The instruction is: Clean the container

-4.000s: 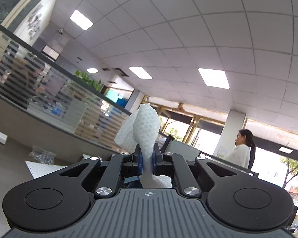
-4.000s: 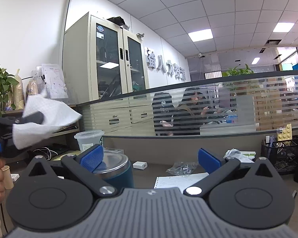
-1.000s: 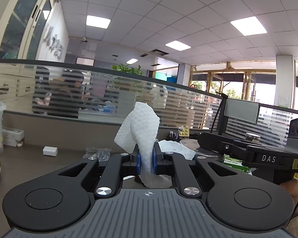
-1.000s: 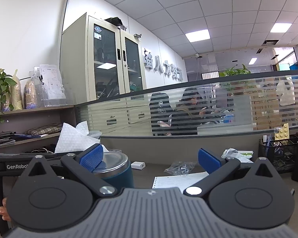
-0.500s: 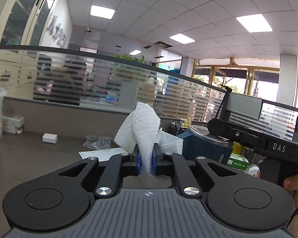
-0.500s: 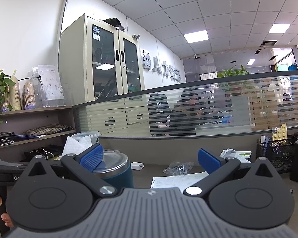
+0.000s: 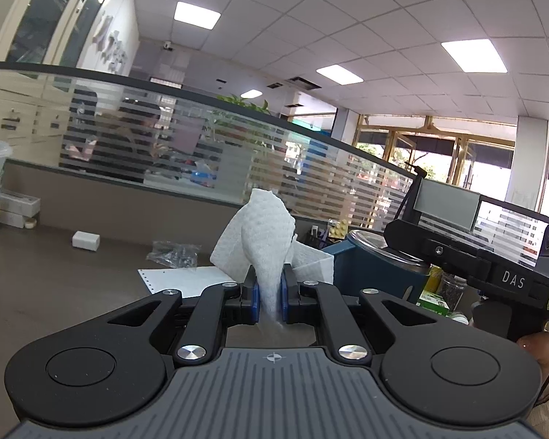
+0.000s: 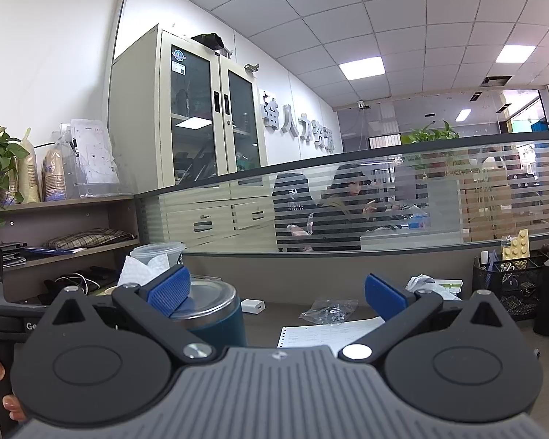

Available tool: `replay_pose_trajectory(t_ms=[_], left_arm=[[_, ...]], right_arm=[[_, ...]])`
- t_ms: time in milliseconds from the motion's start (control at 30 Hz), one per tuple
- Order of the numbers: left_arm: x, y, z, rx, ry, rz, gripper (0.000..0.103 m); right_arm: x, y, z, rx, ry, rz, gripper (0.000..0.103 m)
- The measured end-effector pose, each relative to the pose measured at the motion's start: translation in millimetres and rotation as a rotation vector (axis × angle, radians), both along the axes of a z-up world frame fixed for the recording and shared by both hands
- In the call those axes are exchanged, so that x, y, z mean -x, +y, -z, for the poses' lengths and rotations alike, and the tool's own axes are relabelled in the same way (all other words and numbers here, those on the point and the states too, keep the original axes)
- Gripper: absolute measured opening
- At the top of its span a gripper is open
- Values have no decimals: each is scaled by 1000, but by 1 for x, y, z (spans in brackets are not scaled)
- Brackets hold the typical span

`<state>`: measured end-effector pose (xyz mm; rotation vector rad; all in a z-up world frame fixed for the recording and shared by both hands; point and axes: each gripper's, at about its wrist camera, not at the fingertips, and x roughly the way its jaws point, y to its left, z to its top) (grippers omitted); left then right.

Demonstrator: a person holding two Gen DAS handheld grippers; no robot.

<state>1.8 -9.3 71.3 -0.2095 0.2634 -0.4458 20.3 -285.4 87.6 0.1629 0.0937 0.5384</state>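
Left gripper (image 7: 269, 301): blue pads pressed together, pinching a white paper towel (image 7: 263, 241) that stands upright above the fingertips, upper part crumpled and fanned.

Right gripper (image 8: 276, 294): blue pads spread wide, nothing between them; left pad overlapping the container's rim in the right wrist view, contact not determinable.

Container (image 8: 216, 316): dark blue cylinder with metal rim and pale inner wall, upright on the desk (image 7: 55, 285); low and left of centre in the right wrist view, right of the towel in the left wrist view, partly hidden behind the other gripper's black body.

Printed sheet (image 8: 329, 331): white, perforated edge, flat on the desk, right of the container.

Clear plastic bag (image 8: 329, 311): crumpled, small dark contents, just beyond the sheet.

White block (image 8: 252, 306): small, rectangular, on the desk behind the container.

Clear plastic tub (image 8: 157, 252): behind and left of the container, white towel edge showing in front of it.

Black mesh organiser (image 8: 508, 289): far right of the desk, holding stationery.

Striped glass partition (image 8: 384, 205): curved along the desk's far side, seated people behind it.

Glass-door cabinet (image 8: 201, 117): beige, against the far wall.
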Motion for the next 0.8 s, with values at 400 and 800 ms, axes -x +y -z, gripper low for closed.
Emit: replay_pose_trajectory(t_ms=[400,800], left_arm=[[2,3,4,39,26,7,12],[5,-3,8,49,43,40,12]], right_arm=[[-1,0,0,0,0,5,103],[-2,1,0,1,0,4,103]])
